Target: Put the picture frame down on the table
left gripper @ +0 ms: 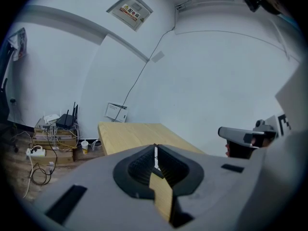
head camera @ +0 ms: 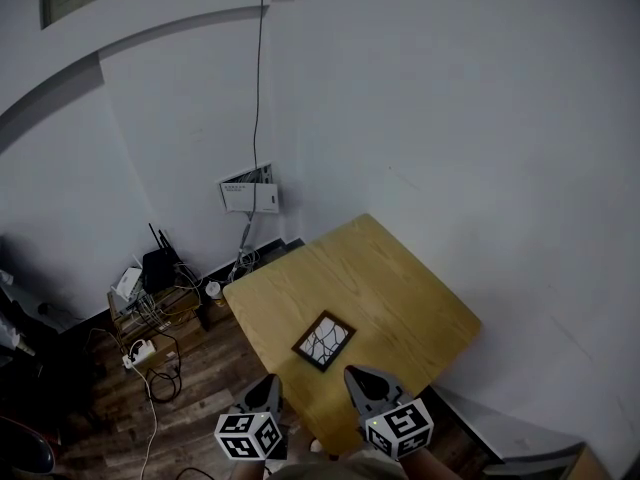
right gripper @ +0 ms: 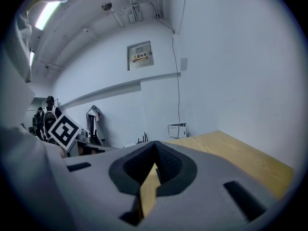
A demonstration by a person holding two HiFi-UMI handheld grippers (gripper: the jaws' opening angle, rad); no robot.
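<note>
The picture frame (head camera: 323,340), dark-edged with a white cracked-line picture, lies flat on the wooden table (head camera: 400,288) near its front edge. No gripper touches it. In the head view my left gripper (head camera: 272,380) hovers just off the table's front left, below the frame. My right gripper (head camera: 352,373) sits just below and right of the frame. Both are shut with nothing between the jaws. In the left gripper view the jaw tips (left gripper: 155,148) meet over the table (left gripper: 130,134). The right gripper view shows the same closed tips (right gripper: 155,144).
A low shelf with a router (head camera: 160,265), cables and a power strip (head camera: 140,352) stands on the wood floor to the table's left. A cup (head camera: 213,290) sits by the table corner. White walls close in behind and to the right; a wall box (head camera: 249,192) hangs there.
</note>
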